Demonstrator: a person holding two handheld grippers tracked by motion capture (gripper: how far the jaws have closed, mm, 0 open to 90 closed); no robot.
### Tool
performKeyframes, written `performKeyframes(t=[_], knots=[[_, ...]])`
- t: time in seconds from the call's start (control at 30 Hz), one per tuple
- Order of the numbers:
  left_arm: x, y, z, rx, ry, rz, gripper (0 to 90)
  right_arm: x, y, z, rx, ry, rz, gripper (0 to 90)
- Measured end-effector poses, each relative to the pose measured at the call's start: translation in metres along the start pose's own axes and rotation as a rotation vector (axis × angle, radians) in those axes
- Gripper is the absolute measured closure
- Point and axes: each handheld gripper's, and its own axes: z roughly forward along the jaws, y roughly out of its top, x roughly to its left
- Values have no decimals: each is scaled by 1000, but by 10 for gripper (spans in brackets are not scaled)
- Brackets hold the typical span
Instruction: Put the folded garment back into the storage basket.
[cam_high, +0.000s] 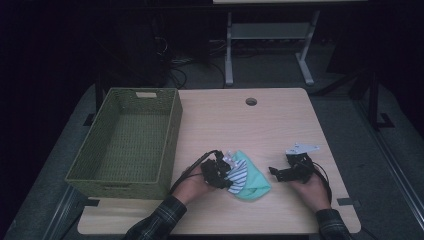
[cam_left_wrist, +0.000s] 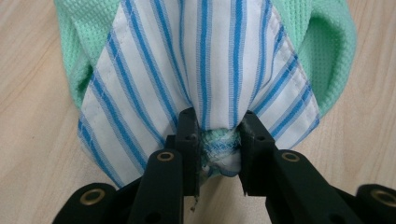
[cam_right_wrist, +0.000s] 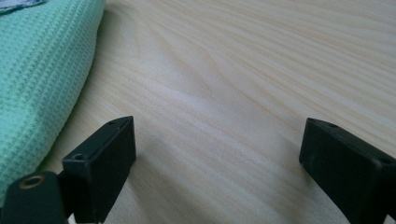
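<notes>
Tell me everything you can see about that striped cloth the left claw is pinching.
The striped cloth is white with thin blue stripes and stitched hems, and looks like light woven cotton. It lies folded and bunched on top of a mint green waffle-textured cloth on the wooden table. The left claw is shut on a gathered tuck of it, with a bit of green caught in the pinch too. The fabric fans out wider away from the jaws.

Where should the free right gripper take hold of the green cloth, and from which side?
Judging by its pose, the folded right edge of the green cloth is best. It lies thick and rounded on the table right beside the open right gripper, so come in low from the right. The left gripper already pinches the striped cloth.
</notes>
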Motion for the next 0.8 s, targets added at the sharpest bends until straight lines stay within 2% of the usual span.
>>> performKeyframes(t=[0.2,0.3,0.47,0.53,0.7,0.8], knots=[[3,2,-6,-14,-24,-27,744,0,0,0,0,0,2,103],[5,3,-15,-47,-40,-54,744,0,0,0,0,0,2,103],[4,6,-27,-65,-40,-66,744,0,0,0,1,0,3,103],[5,7,-32,-64,-40,-54,744,0,0,0,0,-1,3,103],[5,12,-45,-91,-44,-73,744,0,0,0,0,-1,3,103],[6,15,-54,-94,-39,-66,743,0,0,0,1,-1,2,103]])
